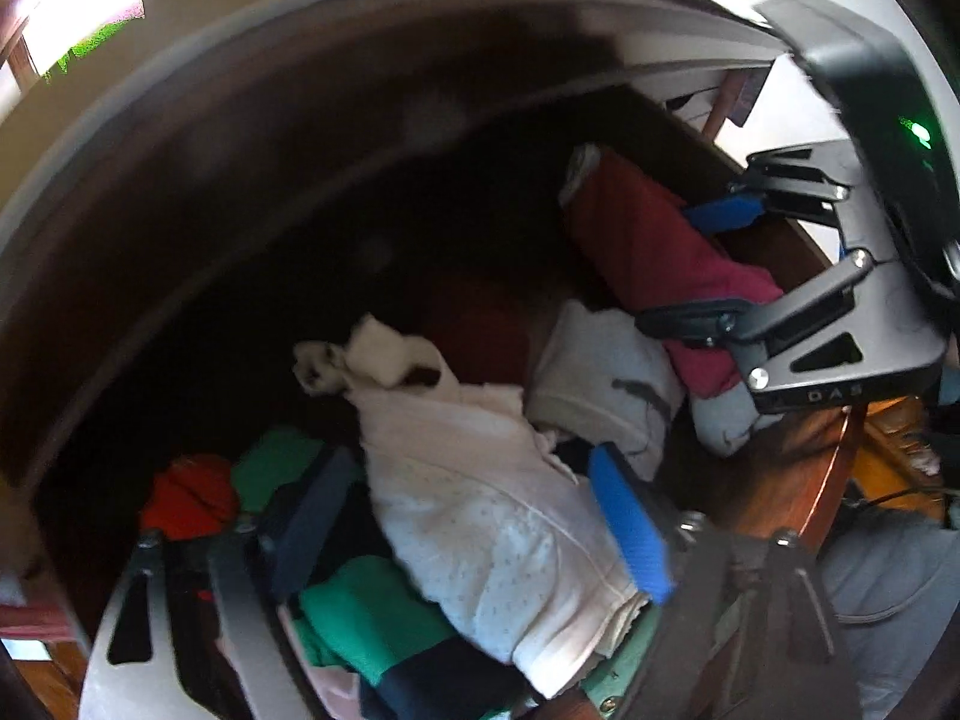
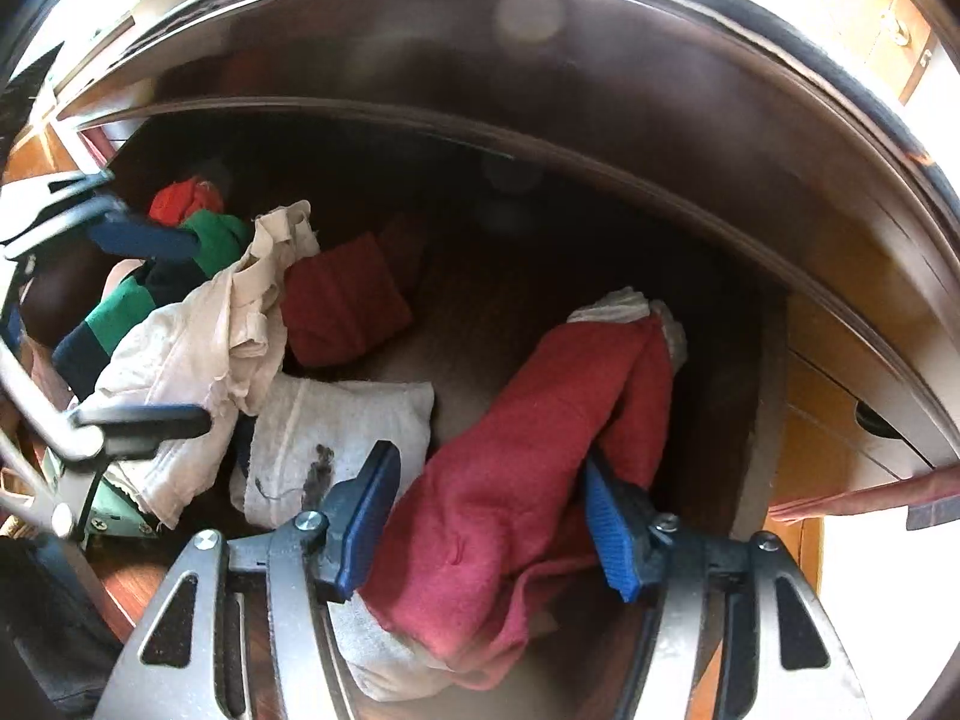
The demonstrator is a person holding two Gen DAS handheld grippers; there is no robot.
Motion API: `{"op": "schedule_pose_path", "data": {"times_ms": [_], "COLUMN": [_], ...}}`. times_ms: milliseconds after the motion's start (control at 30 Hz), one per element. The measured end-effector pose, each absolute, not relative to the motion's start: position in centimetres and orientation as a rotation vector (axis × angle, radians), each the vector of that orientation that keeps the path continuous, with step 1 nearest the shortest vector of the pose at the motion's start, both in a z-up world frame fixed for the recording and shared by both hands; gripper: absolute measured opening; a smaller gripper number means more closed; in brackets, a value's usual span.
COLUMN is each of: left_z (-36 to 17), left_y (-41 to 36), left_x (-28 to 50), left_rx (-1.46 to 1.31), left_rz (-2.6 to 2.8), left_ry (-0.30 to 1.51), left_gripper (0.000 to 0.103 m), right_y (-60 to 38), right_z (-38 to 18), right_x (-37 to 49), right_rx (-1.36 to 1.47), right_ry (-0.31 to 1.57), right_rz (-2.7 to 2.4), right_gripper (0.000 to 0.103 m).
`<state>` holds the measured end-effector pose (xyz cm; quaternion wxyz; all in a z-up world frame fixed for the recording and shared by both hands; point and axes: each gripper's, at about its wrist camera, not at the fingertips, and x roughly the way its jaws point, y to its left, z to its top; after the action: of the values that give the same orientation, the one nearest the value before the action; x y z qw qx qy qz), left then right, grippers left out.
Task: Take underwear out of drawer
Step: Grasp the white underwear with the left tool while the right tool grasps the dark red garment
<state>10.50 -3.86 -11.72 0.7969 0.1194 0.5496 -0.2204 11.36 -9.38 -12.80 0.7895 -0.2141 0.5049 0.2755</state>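
An open wooden drawer holds a heap of underwear. In the left wrist view my left gripper points down over a pale pink dotted pair. The right blue pad touches that cloth; the left pad stands apart from it, so the jaws are open. In the right wrist view my right gripper straddles a red garment with a grey band, whose bunched cloth fills the gap and meets both pads. The right gripper also shows at the right of the left wrist view, over that red garment.
A folded white piece with a dark mark lies between the two garments. A dark red folded item sits further back. Green-and-navy and orange garments crowd the left end. The cabinet top overhangs the drawer's back.
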Motion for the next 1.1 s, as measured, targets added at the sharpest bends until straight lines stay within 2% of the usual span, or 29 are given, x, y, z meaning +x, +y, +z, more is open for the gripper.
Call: {"op": "schedule_pose_path", "data": {"times_ms": [300,400,467,533,600,667,900,1100], "left_z": [-13.1,-13.5,-13.6,-13.4,-13.4,-13.4,-12.5,-11.0], "left_y": [-4.5,-4.9,-4.9,-4.8,-4.4,-3.8,-2.0,-0.8], "left_x": [10.9,11.6,11.6,11.5,11.5,11.3,10.5,9.7], "left_rx": [0.241,0.238,0.242,0.242,0.227,0.212,0.149,0.149], "left_rz": [-0.506,-0.489,-0.480,-0.478,-0.478,-0.486,-0.499,-0.483], "left_ry": [1.297,1.312,1.308,1.300,1.289,1.278,1.245,1.183], "left_gripper": [0.076,0.068,0.061,0.055,0.050,0.044,0.038,0.030], "right_y": [-9.1,-9.3,-9.5,-9.7,-10.1,-10.1,-8.2,-8.5], "right_z": [-13.0,-12.9,-12.8,-12.7,-12.5,-12.7,-13.5,-13.3], "right_x": [11.4,11.7,11.7,11.5,11.5,11.6,11.7,11.7], "right_rx": [-0.454,-0.449,-0.442,-0.424,-0.409,-0.411,-0.515,-0.477], "right_ry": [1.087,1.083,1.076,1.052,1.030,1.033,1.069,1.052], "right_rz": [0.605,0.597,0.591,0.587,0.574,0.570,0.547,0.603], "right_gripper": [0.064,0.062,0.058,0.047,0.042,0.042,0.041,0.026]}}
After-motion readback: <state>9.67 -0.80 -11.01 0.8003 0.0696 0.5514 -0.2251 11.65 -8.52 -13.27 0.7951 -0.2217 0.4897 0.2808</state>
